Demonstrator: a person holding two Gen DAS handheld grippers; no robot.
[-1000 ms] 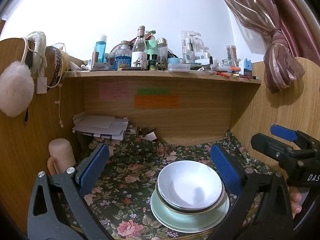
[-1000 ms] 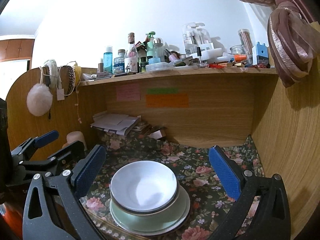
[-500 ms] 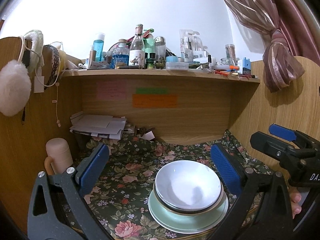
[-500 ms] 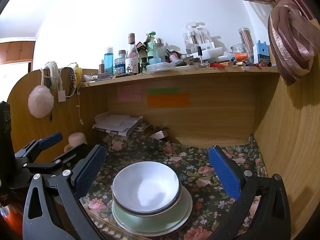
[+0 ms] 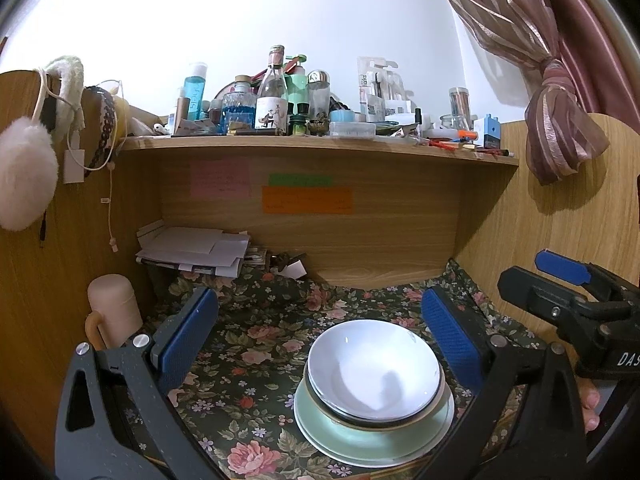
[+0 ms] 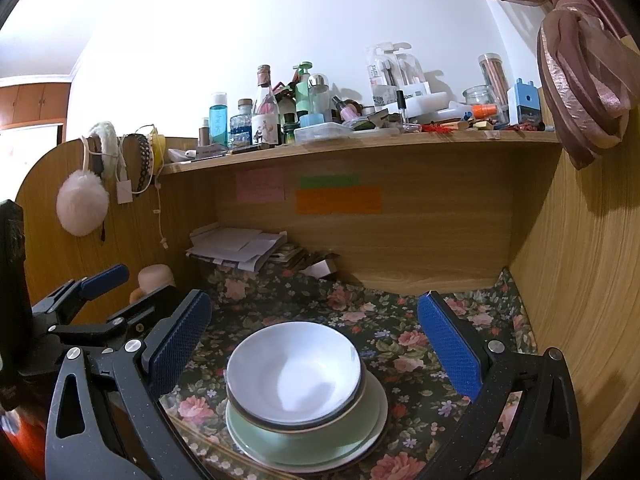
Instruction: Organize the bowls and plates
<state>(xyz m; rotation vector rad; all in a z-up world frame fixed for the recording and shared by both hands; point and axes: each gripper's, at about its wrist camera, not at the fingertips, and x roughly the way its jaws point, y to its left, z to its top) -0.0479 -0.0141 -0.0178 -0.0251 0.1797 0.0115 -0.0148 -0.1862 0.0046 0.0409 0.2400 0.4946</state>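
Stacked bowls (image 6: 294, 376) between parted fingers (image 6: 448, 346)

I see a white bowl (image 5: 374, 368) with a dark rim on a pale green plate (image 5: 372, 434), all on a dark floral cloth (image 5: 248, 364) with pink roses. My gripper pads (image 6: 448, 346) are blue on black frames. Pink (image 5: 220, 179), green (image 5: 300, 179) and orange (image 5: 307, 200) notes stick to the tan wood back panel (image 5: 400, 216); the curtain (image 5: 560, 128) is dusty pink.

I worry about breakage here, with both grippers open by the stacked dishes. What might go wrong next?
The white bowl sits off-centre atop the stack, toward the left of the green plate; lifting the stack as one might let it slide. The stack stands near the table's front edge, so a nudge from either gripper could push it off. The mug stands close to the left gripper and could be knocked.
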